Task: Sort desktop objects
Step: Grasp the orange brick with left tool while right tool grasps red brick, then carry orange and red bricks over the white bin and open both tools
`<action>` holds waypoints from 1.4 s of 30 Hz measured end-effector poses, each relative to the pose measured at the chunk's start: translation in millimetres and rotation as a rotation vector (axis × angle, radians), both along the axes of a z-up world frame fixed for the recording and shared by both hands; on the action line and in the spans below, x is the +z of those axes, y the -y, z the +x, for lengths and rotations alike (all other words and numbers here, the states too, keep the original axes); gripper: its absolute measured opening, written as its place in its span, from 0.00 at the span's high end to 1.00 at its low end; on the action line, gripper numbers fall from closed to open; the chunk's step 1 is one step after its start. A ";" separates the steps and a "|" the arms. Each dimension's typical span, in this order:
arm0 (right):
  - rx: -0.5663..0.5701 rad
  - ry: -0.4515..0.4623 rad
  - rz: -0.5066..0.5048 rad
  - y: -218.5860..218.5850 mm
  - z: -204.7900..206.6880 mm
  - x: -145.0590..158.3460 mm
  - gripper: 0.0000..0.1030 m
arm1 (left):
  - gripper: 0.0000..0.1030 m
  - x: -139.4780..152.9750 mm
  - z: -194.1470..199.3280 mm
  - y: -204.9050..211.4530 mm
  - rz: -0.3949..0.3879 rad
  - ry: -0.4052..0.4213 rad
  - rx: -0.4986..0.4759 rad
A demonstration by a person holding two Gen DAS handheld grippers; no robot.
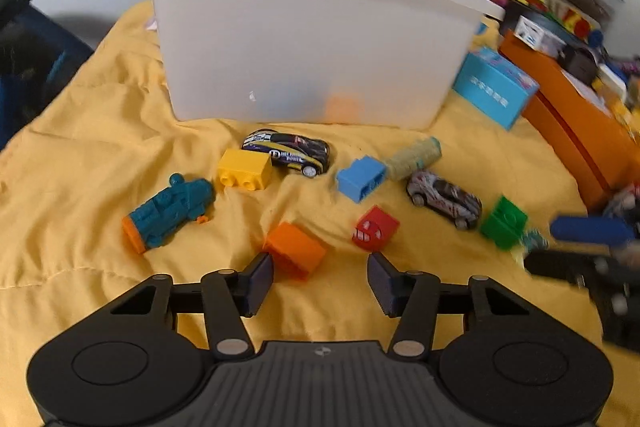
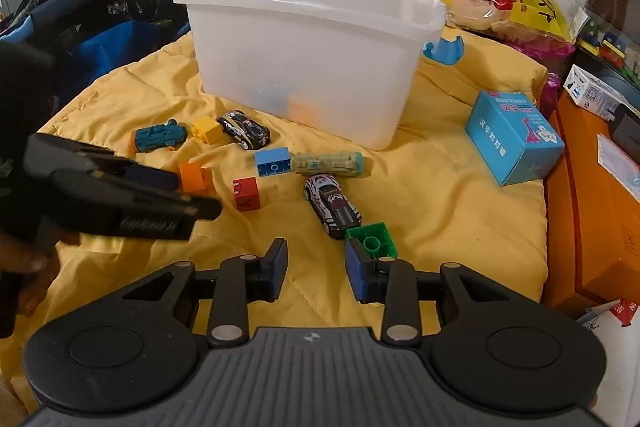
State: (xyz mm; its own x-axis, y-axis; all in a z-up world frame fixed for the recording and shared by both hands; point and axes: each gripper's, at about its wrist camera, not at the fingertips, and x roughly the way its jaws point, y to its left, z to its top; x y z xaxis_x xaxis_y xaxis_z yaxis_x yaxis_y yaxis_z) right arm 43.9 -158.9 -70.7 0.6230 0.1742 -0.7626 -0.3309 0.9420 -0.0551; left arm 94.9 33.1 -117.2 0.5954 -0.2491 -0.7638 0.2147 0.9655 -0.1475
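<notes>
A rumpled, quilted yellow cloth (image 2: 432, 195) covers the surface that carries everything, and at its far middle stands a translucent white plastic bin (image 2: 308, 67), rounded at the rim, with blurred blue and orange shapes showing through its wall. In front of the bin, small toys lie scattered. Toward the left edge of the cloth lies a teal moulded toy train with an orange end (image 1: 168, 213), just beside a yellow studded block (image 1: 244, 169) and a glossy black toy car (image 1: 290, 151). Near the middle are a blue hollow block (image 1: 360, 178) touching a pale, ribbed cylindrical toy train (image 1: 414, 157), a red cube block with printed marks (image 1: 375, 227) and a white patterned toy car (image 1: 444, 198). The left tool (image 1: 320, 277) is spread wide and holds nothing; its left pad sits just beside an orange block (image 1: 295, 250), which lies off-centre in the gap. The right tool (image 2: 316, 269) is likewise open and empty, its right pad touching or just overlapping a green block (image 2: 374, 235) with a round stud, at the near side of the cloth. A light-blue cardboard box (image 2: 514, 141) sits near the cloth's right edge, beside a smooth orange box (image 2: 592, 219).
</notes>
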 end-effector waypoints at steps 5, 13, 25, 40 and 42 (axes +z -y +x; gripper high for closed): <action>0.009 -0.012 -0.005 -5.3 -4.1 -5.3 0.65 | 0.73 -4.0 9.5 -3.5 0.004 -0.015 -0.024; 0.030 -0.016 -0.007 -10.5 -1.9 -12.1 0.65 | 0.73 0.1 -62.2 -0.5 0.050 -0.059 -0.414; 0.082 -0.020 0.000 -24.6 3.5 -13.7 0.63 | 0.69 12.8 -110.6 18.4 0.245 0.163 -0.489; 0.136 0.020 -0.035 -56.3 27.9 -23.4 0.63 | 0.83 4.3 -86.5 -1.9 0.148 0.063 -0.398; 0.154 0.019 -0.043 -66.4 38.3 -28.8 0.63 | 0.83 5.6 -87.8 -3.4 0.143 0.056 -0.381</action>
